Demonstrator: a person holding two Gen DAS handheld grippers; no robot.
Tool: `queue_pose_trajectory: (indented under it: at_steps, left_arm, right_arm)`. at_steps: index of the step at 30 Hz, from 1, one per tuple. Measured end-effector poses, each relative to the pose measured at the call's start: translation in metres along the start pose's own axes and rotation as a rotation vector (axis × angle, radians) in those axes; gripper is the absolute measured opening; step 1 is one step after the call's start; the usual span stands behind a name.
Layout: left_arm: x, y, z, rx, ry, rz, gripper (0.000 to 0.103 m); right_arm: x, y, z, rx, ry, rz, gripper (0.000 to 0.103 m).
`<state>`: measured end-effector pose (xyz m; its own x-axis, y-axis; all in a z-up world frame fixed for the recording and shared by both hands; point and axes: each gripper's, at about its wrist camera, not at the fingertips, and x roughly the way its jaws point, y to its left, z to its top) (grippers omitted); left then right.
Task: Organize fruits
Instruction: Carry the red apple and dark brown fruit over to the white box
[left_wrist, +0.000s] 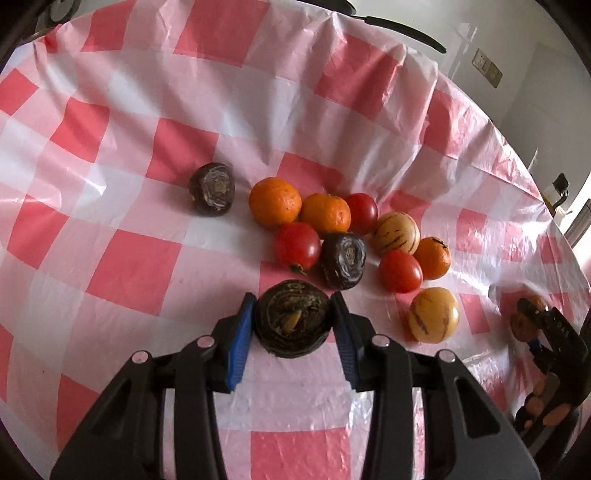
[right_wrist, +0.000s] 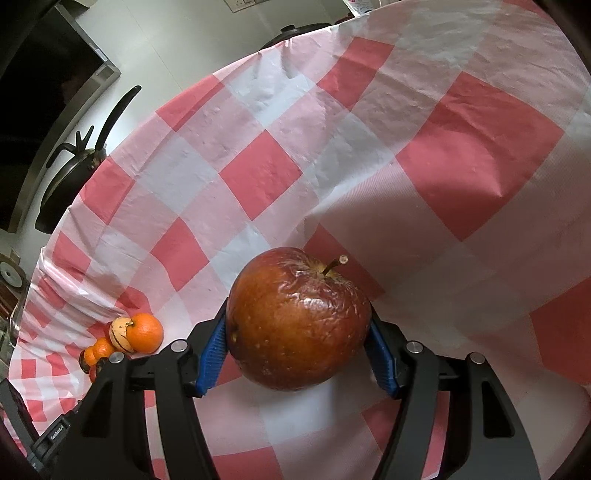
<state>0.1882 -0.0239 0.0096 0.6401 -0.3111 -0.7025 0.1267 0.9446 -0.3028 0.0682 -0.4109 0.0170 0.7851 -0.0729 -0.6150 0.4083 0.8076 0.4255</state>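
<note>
Passion fruit (left_wrist: 291, 317) sits clamped in our left gripper (left_wrist: 291, 325), just before the fruit pile (left_wrist: 347, 236); our right gripper (right_wrist: 299, 332) grips 1 apple (right_wrist: 299, 321).

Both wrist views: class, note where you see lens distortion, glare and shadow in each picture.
Left wrist view: the fisheye bows the cloth edge into a curve, with dark corners; glare streaks the plastic and the dark fruit in the left tongs. Right wrist view: same bowing; shiny spots on the wrinkled apple, and a broad shadow across the cloth at right.
</note>
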Motion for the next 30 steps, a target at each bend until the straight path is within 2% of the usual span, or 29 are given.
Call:
queue_pose_trajectory:
  at_steps: [7, 14, 18, 22, 27, 30]
  left_arm:
    - [-0.006, -0.001, 0.003, -0.050, -0.054, 0.007, 0.041]
    - [-0.042, 0.013, -0.020, -0.077, -0.102, 0.057, 0.041]
    - [-0.068, 0.021, -0.037, -0.072, -0.127, 0.108, 0.041]
    - [-0.094, 0.033, -0.055, -0.092, -0.143, 0.130, 0.041]
    - [-0.123, 0.037, -0.078, -0.082, -0.171, 0.178, 0.041]
    - [-0.138, 0.038, -0.094, -0.081, -0.175, 0.181, 0.041]
  right_arm:
    - [-0.003, -0.001, 0.000, -0.005, -0.002, 0.021, 0.064]
    - [-0.014, -0.001, -0.001, -0.015, -0.035, 0.041, 0.064]
    - [-0.022, 0.004, -0.009, -0.015, -0.030, 0.087, 0.064]
    - [-0.034, 0.023, -0.031, -0.067, -0.006, 0.130, 0.064]
    - [-0.061, 0.058, -0.079, -0.153, 0.056, 0.222, 0.064]
    - [-0.081, 0.078, -0.108, -0.211, 0.075, 0.262, 0.064]
